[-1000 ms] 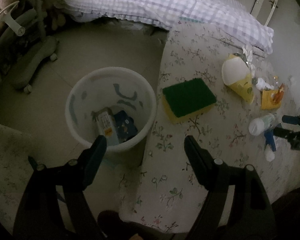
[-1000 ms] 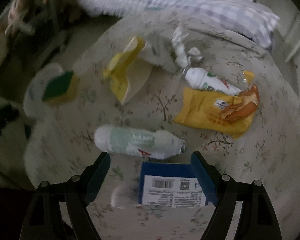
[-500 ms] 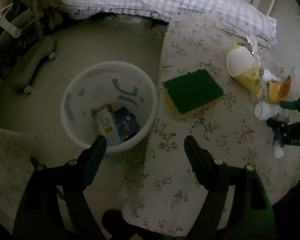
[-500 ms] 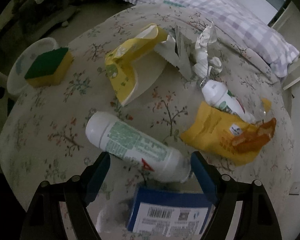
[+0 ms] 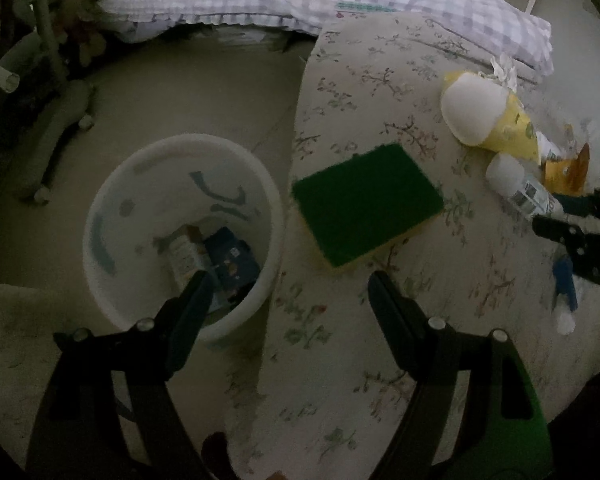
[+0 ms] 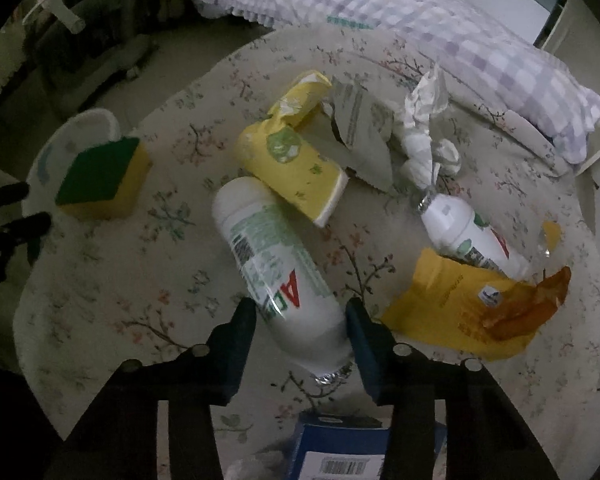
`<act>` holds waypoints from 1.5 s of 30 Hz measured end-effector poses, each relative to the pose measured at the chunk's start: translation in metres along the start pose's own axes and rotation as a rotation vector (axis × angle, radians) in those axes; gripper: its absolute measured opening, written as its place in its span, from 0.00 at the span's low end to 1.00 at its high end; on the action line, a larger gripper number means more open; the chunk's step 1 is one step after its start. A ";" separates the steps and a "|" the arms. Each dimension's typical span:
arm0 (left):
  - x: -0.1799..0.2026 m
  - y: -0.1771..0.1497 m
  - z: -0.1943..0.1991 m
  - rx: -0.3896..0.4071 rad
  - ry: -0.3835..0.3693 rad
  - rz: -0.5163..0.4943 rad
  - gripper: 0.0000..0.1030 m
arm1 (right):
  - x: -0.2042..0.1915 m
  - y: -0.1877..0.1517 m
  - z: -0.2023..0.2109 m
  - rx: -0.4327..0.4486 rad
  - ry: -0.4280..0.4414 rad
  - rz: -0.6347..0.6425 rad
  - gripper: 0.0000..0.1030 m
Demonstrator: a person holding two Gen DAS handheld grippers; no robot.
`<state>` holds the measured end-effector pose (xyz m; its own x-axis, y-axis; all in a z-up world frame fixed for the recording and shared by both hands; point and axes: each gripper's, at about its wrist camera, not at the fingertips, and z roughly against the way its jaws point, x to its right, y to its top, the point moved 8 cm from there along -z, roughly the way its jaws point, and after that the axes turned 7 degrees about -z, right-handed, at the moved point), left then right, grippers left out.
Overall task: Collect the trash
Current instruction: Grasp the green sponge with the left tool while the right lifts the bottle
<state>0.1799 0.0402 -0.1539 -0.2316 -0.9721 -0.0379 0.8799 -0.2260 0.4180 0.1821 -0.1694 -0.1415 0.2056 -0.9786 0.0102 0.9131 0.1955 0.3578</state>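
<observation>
A white bottle with a green and red label [image 6: 276,264] lies on the flowered table. My right gripper [image 6: 302,312] has a finger on each side of its neck end, jaws closing; contact is unclear. It also shows in the left wrist view [image 5: 520,190]. My left gripper [image 5: 288,292] is open and empty, over the gap between the white trash bin [image 5: 100,224] and the table edge. The bin holds a few packages [image 5: 212,258]. A yellow paper cup [image 6: 296,168], second white bottle [image 6: 468,236], orange wrapper [image 6: 460,304] and crumpled paper [image 6: 420,132] lie around.
A green and yellow sponge [image 5: 364,200] lies near the table's left edge. A blue box [image 6: 340,452] sits under my right gripper. A checked pillow [image 6: 420,24] lies behind the table. A chair base [image 5: 56,128] stands on the floor at left.
My right gripper moved forward past the blue box and narrowed its jaws around the white bottle, which turned lengthwise. My left gripper drifted slightly, staying open.
</observation>
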 end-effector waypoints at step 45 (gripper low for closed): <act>0.021 0.026 0.032 0.160 -0.123 -0.012 0.49 | 0.004 0.008 0.081 0.140 0.197 -0.279 0.44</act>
<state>0.1846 0.0158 -0.1152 -0.2988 -0.9522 0.0630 0.8019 -0.2147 0.5576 0.1615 -0.1776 -0.0634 0.0316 -0.9591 -0.2811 0.8893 -0.1013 0.4459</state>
